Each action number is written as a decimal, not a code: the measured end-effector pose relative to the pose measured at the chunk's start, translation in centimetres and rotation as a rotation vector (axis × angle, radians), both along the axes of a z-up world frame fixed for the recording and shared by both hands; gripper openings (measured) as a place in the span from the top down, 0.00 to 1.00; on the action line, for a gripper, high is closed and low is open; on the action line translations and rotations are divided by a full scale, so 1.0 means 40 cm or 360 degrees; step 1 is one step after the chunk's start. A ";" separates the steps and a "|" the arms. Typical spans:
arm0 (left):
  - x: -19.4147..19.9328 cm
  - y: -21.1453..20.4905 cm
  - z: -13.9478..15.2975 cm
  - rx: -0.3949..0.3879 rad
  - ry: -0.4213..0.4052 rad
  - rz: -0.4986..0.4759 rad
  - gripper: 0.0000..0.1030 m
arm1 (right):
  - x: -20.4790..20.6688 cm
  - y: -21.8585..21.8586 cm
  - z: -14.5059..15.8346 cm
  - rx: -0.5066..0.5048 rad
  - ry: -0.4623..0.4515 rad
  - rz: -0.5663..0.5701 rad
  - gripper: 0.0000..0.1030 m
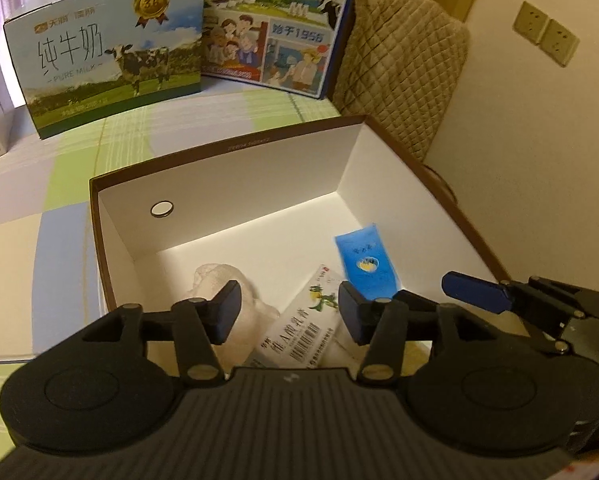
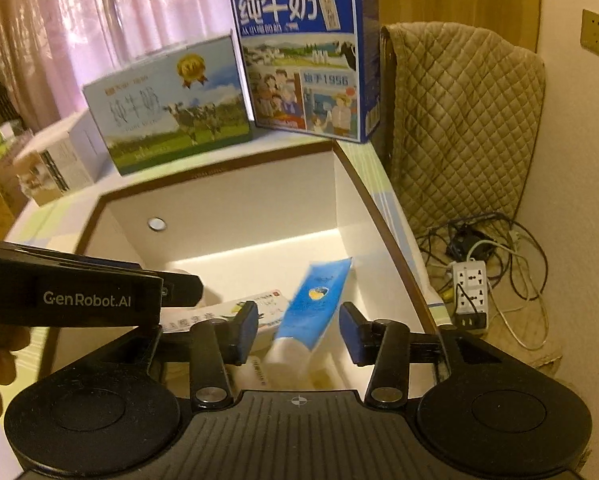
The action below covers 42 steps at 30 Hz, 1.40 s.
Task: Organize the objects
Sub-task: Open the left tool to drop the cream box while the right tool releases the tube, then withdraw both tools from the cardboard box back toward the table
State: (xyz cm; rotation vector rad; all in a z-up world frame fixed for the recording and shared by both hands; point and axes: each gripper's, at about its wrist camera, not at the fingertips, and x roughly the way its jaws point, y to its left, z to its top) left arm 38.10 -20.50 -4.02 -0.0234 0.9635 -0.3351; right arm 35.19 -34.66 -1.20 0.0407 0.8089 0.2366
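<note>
One blue tube (image 2: pixel 311 308) in white box (image 2: pixel 227 196), cap toward camera, long axis tilted right

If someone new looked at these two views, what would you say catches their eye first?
Probably the open white box with its brown rim, filling the middle of the table. Inside it lie a blue tube, a white carton with green print and a pale cloth, with both grippers, left and right, open just above them. Behind the box stand two milk cartons, a pale one and a blue one.
</note>
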 end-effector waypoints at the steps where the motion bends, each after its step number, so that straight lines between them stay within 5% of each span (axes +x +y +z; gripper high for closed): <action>1: -0.009 0.004 0.007 -0.0016 -0.0009 -0.0009 0.49 | -0.012 0.001 0.007 0.0006 -0.0013 0.0010 0.55; 18: -0.233 0.129 0.125 -0.0214 -0.0162 -0.0057 0.37 | -0.245 -0.032 0.132 0.0242 -0.0152 -0.0048 0.43; 28: -0.393 0.234 0.164 -0.0283 -0.0180 -0.0005 0.34 | -0.382 0.040 0.179 0.0307 -0.0189 0.0029 0.41; 42: -0.587 0.359 0.195 -0.0093 -0.0320 0.0108 0.30 | -0.502 0.177 0.139 0.0360 -0.0101 0.0184 0.40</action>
